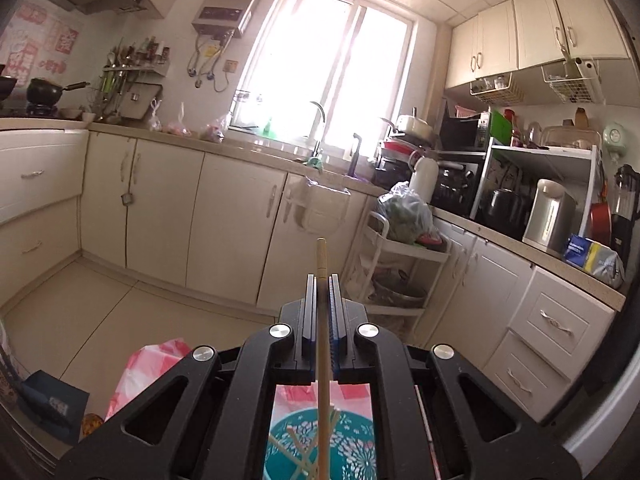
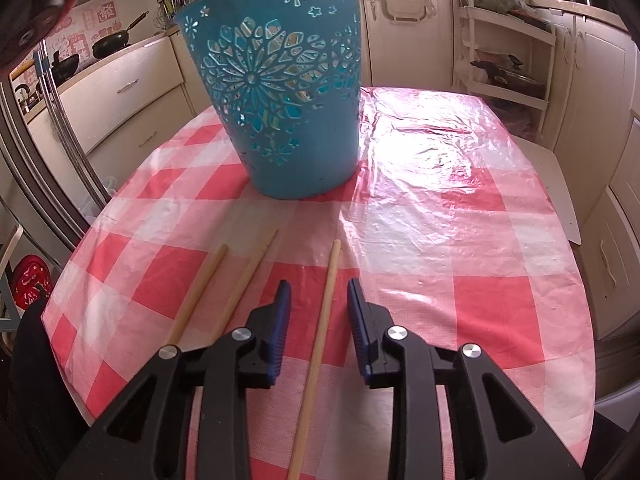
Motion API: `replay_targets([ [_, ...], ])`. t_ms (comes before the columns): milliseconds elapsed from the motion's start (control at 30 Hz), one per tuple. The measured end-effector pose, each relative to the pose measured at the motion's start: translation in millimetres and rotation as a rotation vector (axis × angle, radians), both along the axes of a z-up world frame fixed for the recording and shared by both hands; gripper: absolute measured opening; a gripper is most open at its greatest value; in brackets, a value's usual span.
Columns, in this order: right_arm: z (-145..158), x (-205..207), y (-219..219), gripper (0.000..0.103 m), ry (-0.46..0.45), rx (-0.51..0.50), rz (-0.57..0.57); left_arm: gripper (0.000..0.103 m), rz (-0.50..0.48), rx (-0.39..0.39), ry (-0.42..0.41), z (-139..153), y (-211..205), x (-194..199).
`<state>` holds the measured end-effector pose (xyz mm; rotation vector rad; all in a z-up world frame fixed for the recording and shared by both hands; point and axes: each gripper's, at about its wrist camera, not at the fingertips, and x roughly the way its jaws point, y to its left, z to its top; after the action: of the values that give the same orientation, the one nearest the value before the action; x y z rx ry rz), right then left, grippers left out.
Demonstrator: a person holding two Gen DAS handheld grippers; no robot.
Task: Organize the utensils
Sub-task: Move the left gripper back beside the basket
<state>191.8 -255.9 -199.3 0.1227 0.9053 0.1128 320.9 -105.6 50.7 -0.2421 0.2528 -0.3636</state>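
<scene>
Kitchen, checked table | left gripper clamped on a chopstick above the bin | right gripper spread astride a chopstick on the cloth, two more beside it | we'd centre the stick, then close.

Each hand-held gripper is black, silver-bolted, with blue-padded fingers.
</scene>
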Motion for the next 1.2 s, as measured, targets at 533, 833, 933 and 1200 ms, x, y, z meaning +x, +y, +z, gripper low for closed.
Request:
replay_targets([
  [533, -1.1, 0.7, 3.0, 0.035, -0.003, -0.007, 0.016, 0.005, -0.027, 0.069, 0.116, -76.7, -30.0, 23.9],
  [833, -1.4, 0.5, 2.2, 0.035, -0.004, 0.004, 0.015, 0.054, 0.039, 0.159, 0.194, -105.3, 9.2, -25.8],
  [933, -1.1, 0.1, 2.4, 0.035, -0.005, -0.002, 0.014, 0.077, 0.145, 0.159, 0.180, -115.7, 46.1, -55.1],
  [1200, -0.8, -1.3, 1.9, 0.035, -0.010, -0.003, 0.002, 0.083, 0.190, 0.224, 0.469, -216.0, 106.6, -70.4],
])
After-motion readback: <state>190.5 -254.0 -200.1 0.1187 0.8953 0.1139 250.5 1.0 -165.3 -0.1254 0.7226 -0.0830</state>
